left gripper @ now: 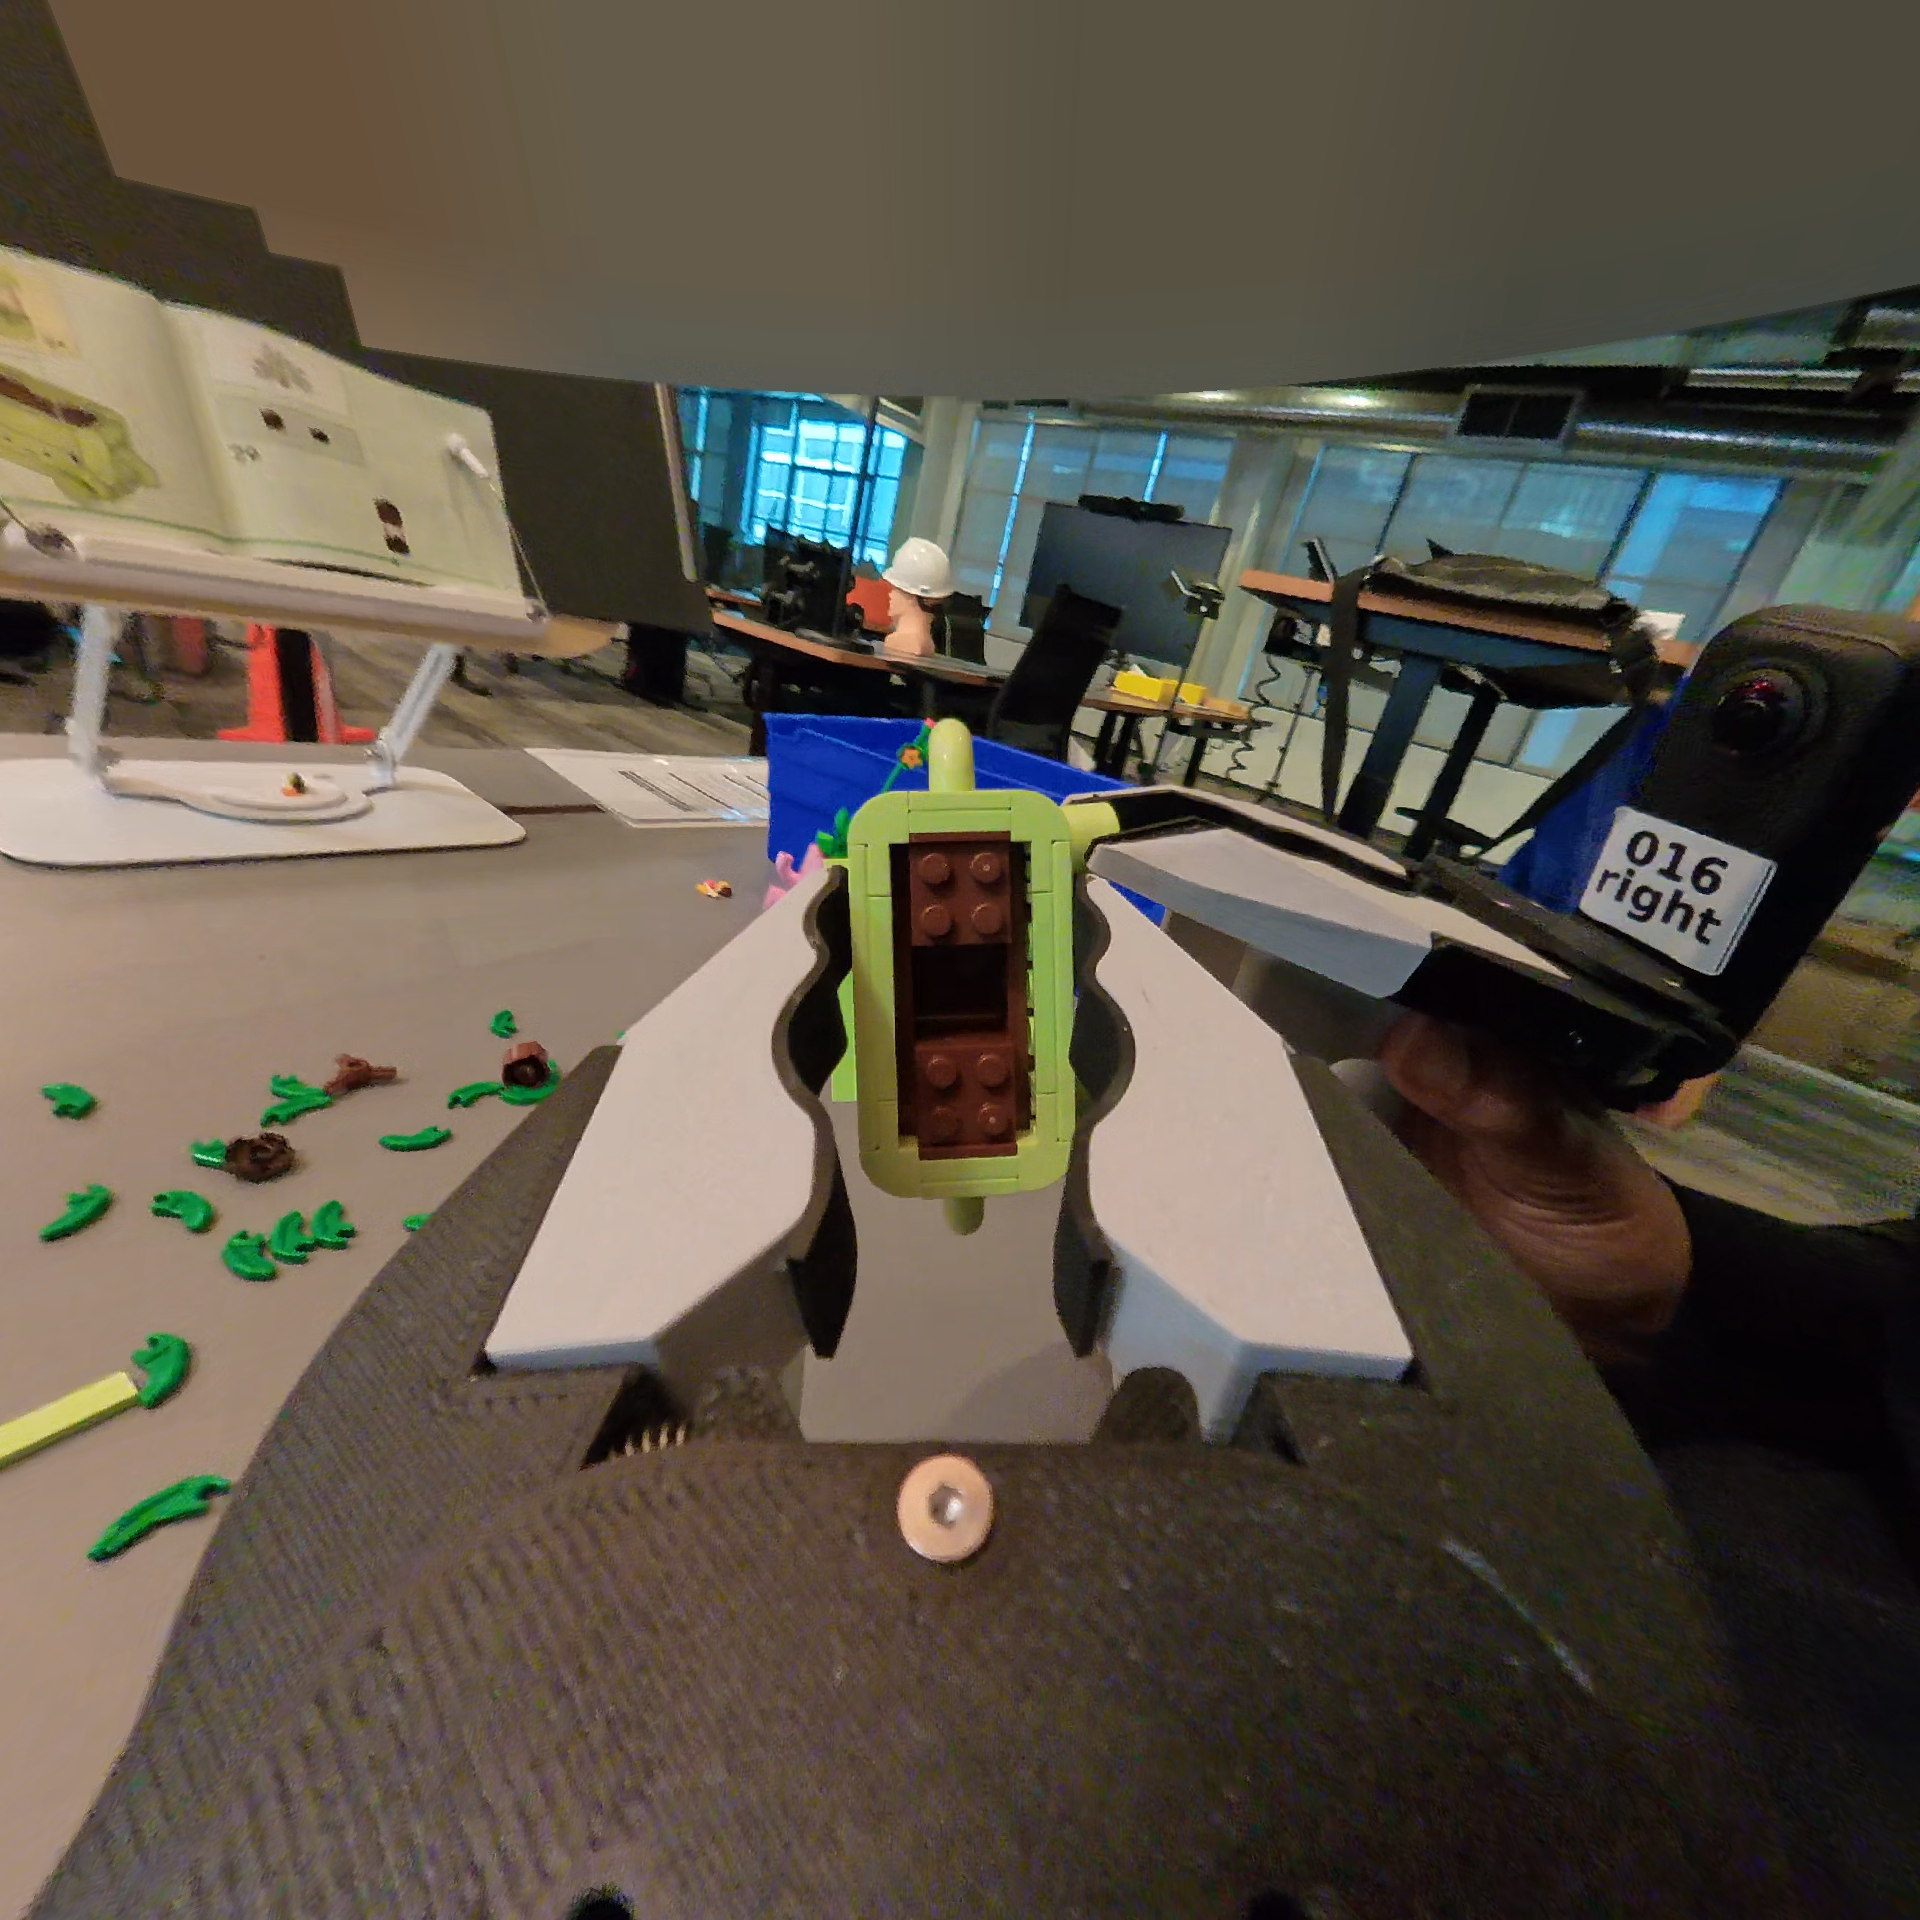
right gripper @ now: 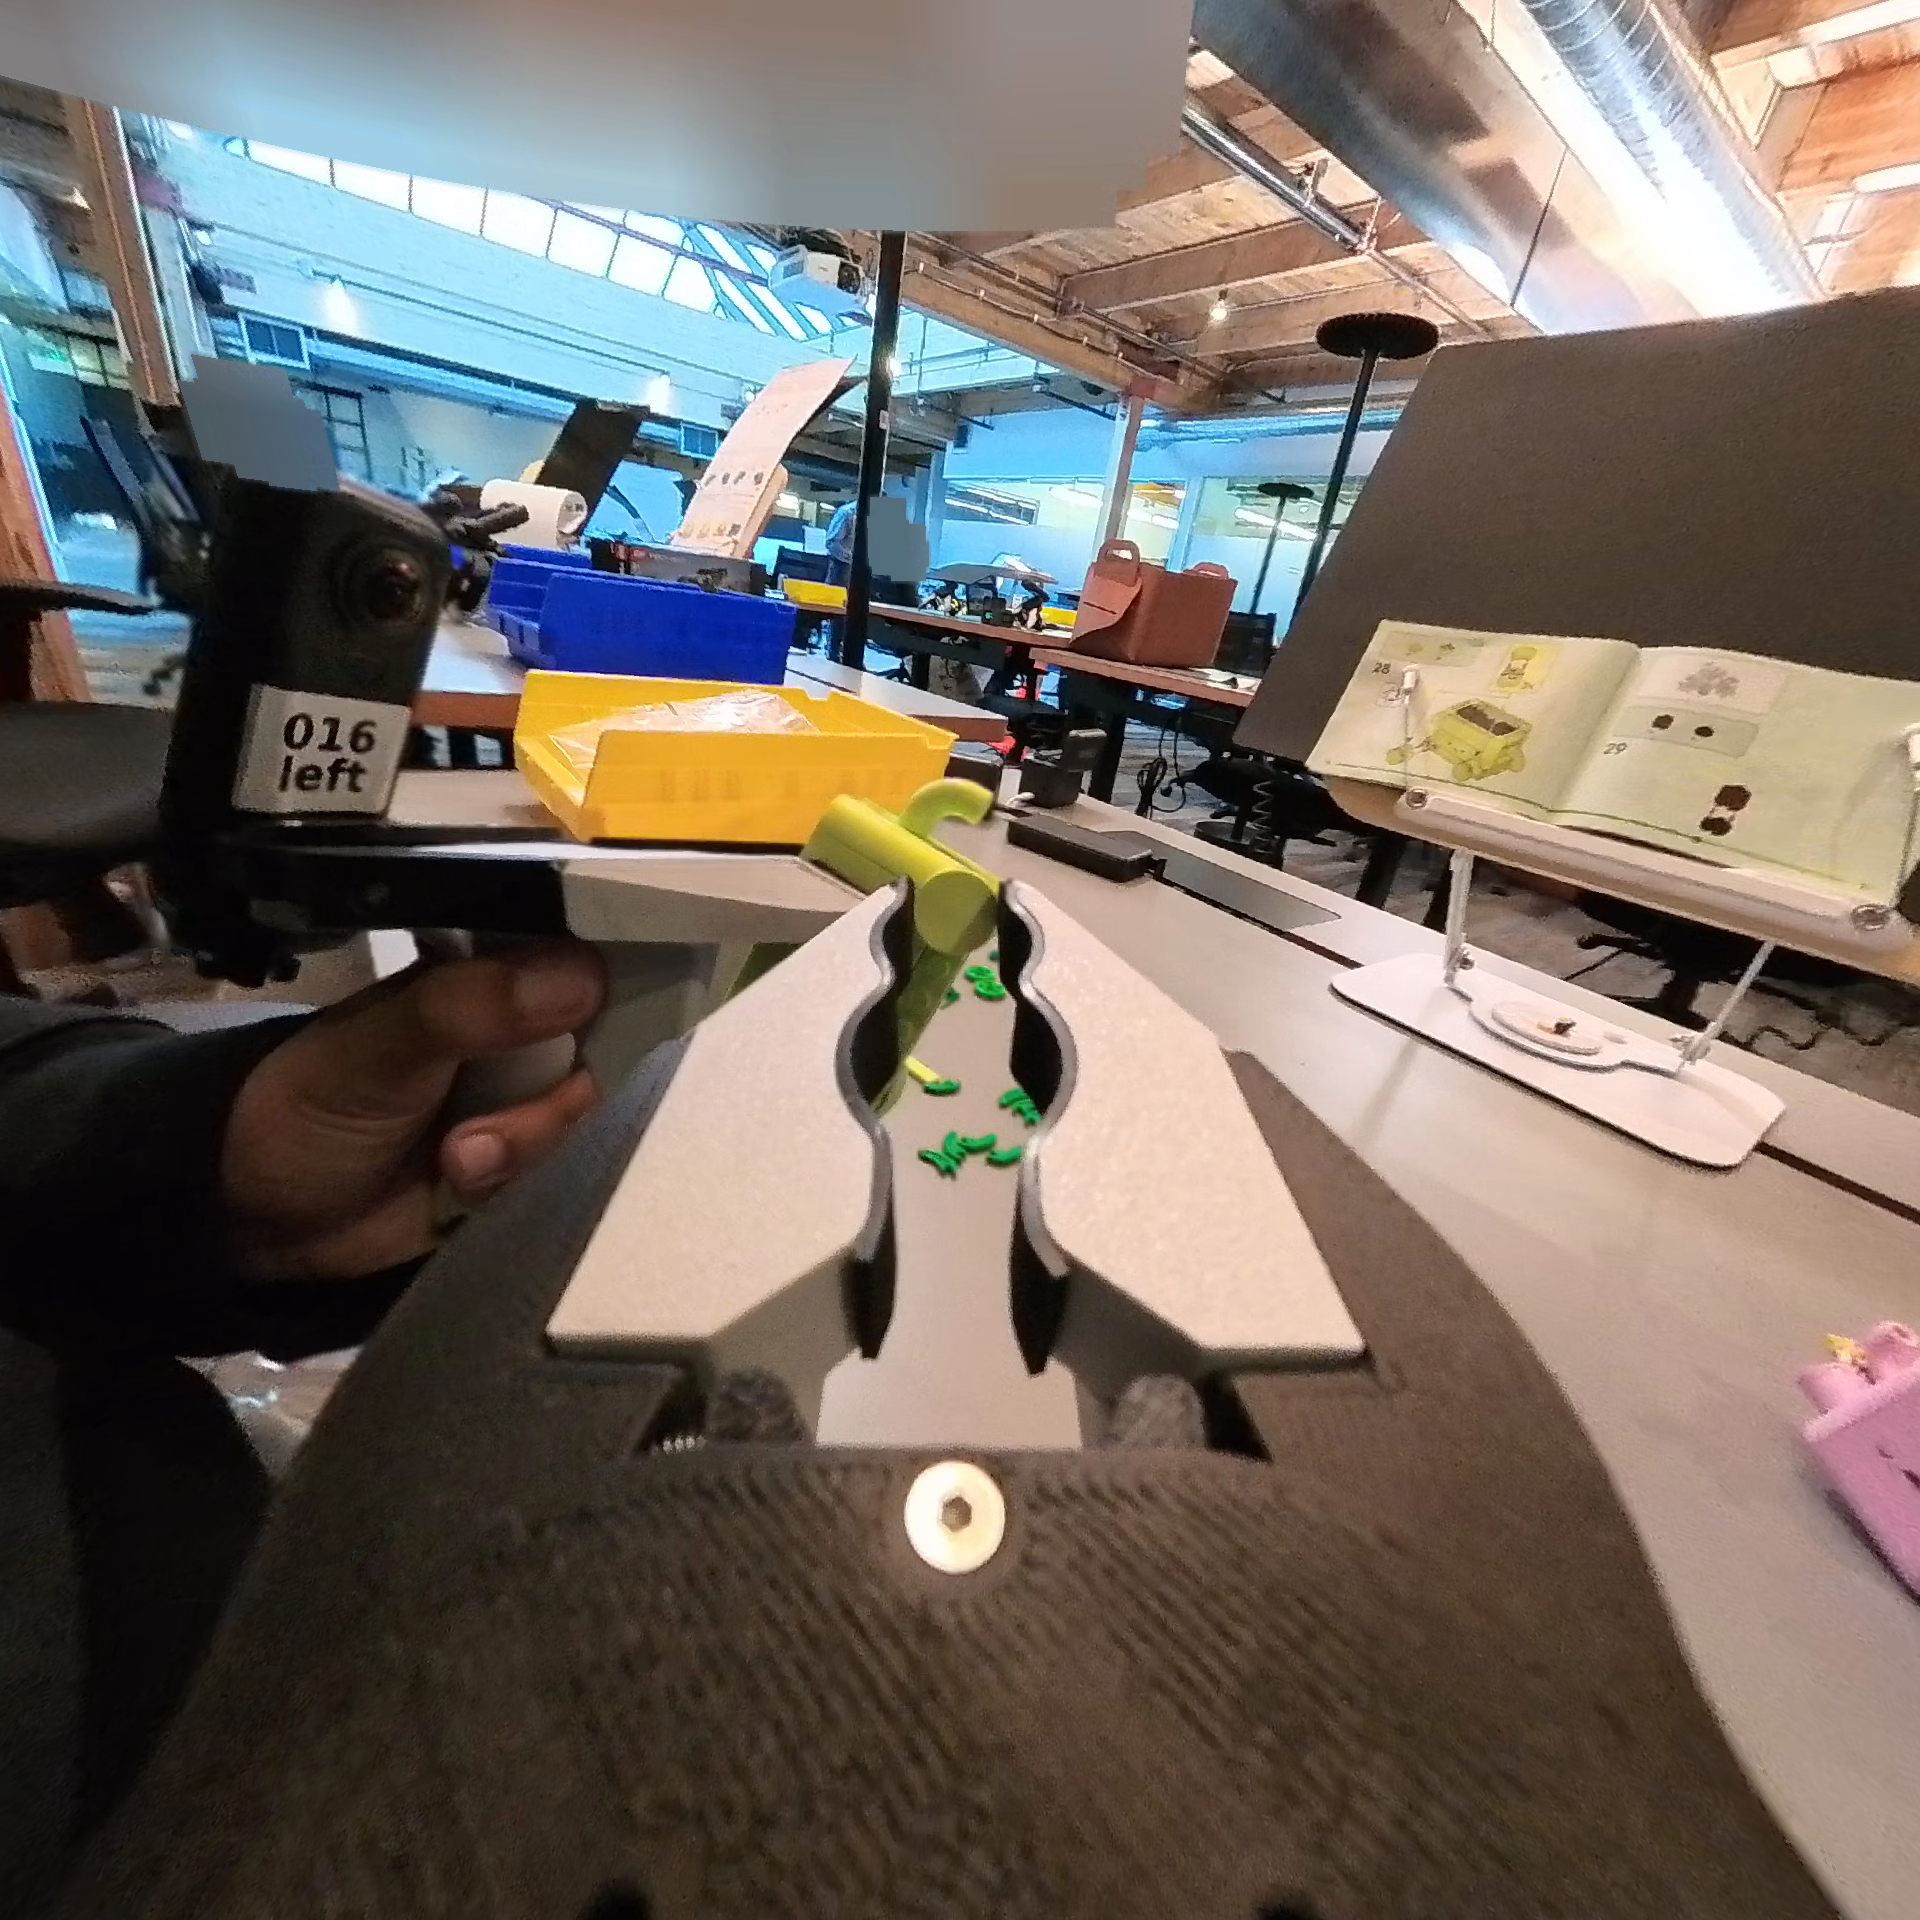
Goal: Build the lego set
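A lime-green lego model (left gripper: 961,1013) with brown bricks (left gripper: 961,894) inside is held upright above the table between both grippers. My left gripper (left gripper: 956,914) is shut on its two long sides. My right gripper (right gripper: 954,902) is shut on a lime-green round part (right gripper: 951,899) at the model's upper corner; in the left wrist view it comes in from the right (left gripper: 1103,844). The left gripper's fingers (right gripper: 707,883) enter the right wrist view from the left. Several loose green leaf pieces (left gripper: 291,1236) and brown pieces (left gripper: 258,1155) lie on the table.
An open instruction booklet (right gripper: 1621,748) rests on a white stand at the table's far side. A blue bin (left gripper: 821,769) stands behind the model, and a yellow bin (right gripper: 727,758) lies beyond. A pink lego piece (right gripper: 1870,1444) sits at right. A lime bar (left gripper: 62,1418) lies left. The tips of both grippers are at nearly the same place. About 20 cm separates my left fingertips from the lime bar (left gripper: 62,1418).
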Tool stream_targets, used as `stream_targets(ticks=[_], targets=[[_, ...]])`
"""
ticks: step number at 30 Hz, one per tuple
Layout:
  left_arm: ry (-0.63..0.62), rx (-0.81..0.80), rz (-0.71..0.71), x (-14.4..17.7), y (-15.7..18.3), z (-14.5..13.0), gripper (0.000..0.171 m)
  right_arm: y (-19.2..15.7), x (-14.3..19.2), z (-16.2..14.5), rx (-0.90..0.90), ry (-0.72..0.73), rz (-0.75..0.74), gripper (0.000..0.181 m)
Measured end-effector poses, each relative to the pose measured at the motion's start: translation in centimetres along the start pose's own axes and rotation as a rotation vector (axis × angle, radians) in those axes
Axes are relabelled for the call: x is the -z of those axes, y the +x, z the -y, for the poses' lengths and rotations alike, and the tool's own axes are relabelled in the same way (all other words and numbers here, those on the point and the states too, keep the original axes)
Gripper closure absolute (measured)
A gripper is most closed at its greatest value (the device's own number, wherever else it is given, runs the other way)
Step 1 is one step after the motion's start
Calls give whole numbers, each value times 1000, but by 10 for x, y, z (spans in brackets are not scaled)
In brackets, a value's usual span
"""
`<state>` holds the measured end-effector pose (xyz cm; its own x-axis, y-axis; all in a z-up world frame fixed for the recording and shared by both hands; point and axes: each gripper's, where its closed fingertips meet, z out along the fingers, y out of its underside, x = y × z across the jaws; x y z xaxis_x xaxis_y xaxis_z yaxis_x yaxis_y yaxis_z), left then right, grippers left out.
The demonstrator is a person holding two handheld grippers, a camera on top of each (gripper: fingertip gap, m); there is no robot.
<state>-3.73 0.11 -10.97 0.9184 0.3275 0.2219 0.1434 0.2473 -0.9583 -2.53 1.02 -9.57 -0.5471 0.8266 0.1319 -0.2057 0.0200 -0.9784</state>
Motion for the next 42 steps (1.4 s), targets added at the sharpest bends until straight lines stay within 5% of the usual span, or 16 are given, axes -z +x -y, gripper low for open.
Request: stream_targets(ticks=[5, 17, 34, 37, 42], targets=[[5, -130, 54, 1, 2, 5, 132, 0, 1, 2, -125, 53, -10, 168], [-26, -153, 98, -1, -2, -1, 132, 5, 0, -4, -353, 106, -32, 168], [-57, -39, 67, -6, 0, -11, 132, 13, 5, -3, -313, 69, -105, 168], [-60, 39, 97, -4, -15, -13, 132, 23, 9, -31, -253, -117, -128, 167], [-46, 187, 161, 5, -56, -9, 133, 52, 52, -120, -88, -803, -122, 167]])
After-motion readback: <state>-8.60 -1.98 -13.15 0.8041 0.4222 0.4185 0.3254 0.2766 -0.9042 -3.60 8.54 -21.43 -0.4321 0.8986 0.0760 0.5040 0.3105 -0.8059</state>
